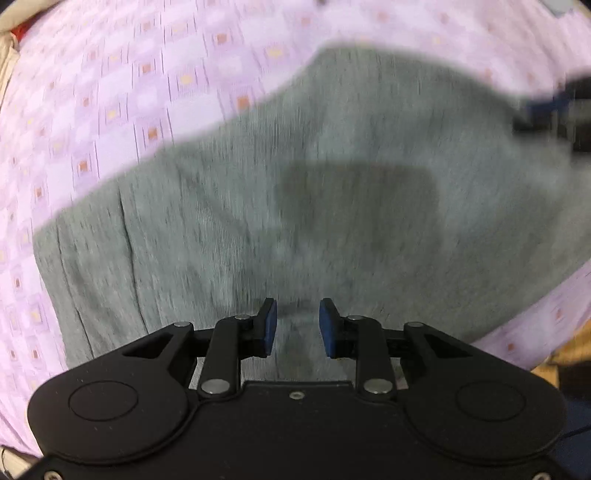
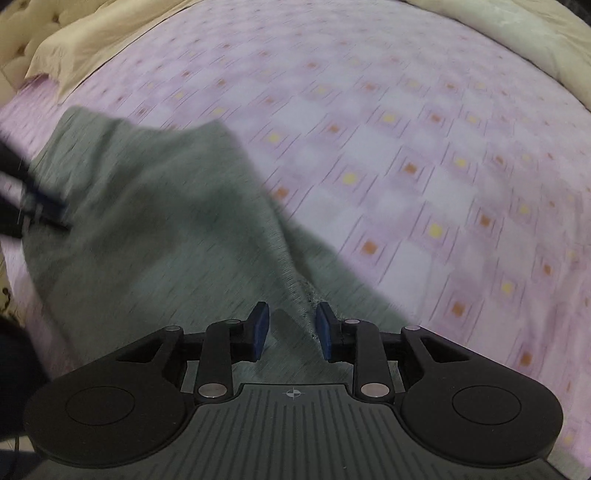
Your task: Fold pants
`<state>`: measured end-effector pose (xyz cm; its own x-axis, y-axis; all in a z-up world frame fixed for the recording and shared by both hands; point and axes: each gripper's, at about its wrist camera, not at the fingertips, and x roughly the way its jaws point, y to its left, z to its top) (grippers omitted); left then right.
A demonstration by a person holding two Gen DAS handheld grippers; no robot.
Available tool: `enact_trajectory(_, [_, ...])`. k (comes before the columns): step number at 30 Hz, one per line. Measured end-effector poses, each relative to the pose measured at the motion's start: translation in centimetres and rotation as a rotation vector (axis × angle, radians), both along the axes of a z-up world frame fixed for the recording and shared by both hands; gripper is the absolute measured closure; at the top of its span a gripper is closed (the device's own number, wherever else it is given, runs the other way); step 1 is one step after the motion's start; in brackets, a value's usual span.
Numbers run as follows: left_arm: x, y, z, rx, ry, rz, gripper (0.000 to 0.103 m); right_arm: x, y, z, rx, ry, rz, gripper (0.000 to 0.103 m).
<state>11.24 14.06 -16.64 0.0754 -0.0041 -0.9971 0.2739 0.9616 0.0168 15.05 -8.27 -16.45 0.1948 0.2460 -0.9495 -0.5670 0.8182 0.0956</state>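
Pink checked bedsheet point(image 2: 406, 155) covers the bed, with a beige quilt point(image 2: 92, 33) bunched along its far edge. Grey pants point(image 1: 332, 192) lie spread on the sheet below both my grippers. My left gripper point(image 1: 297, 326) points down over the cloth, its blue pads point(image 1: 269, 325) apart and holding nothing. My right gripper point(image 2: 290, 330) is likewise released, its pads straddling a raised seam point(image 2: 295, 284) without pressing it. Both views are motion-blurred.
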Motion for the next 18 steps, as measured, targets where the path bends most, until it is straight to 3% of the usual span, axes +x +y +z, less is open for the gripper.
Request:
enact_trajectory(5, [4.7, -2.4, 3.9, -0.050, -0.134, 0.023, 0.067, -1.0, 0.3, -0.2, -0.007, -0.018, -0.046, 0.075])
enact_trajectory(9, [9.7, -5.6, 4.6, -0.062, -0.193, 0.052, 0.066, -1.1, 0.3, -0.7, -0.021, -0.026, -0.046, 0.075])
enact_trajectory(12, [13.3, -8.1, 3.4, -0.030, -0.181, 0.059, 0.066, -1.0, 0.2, -0.8, -0.012, -0.020, -0.051, 0.075])
enact_trajectory(15, [14.7, -8.0, 1.0, -0.013, -0.126, 0.034, 0.064, -0.7, -0.1, -0.8, 0.009, -0.005, -0.049, 0.075])
enact_trajectory(18, [14.2, -7.5, -1.6, 0.098, -0.105, 0.012, 0.060, 0.1, -0.6, -0.7, 0.032, -0.012, -0.040, 0.075])
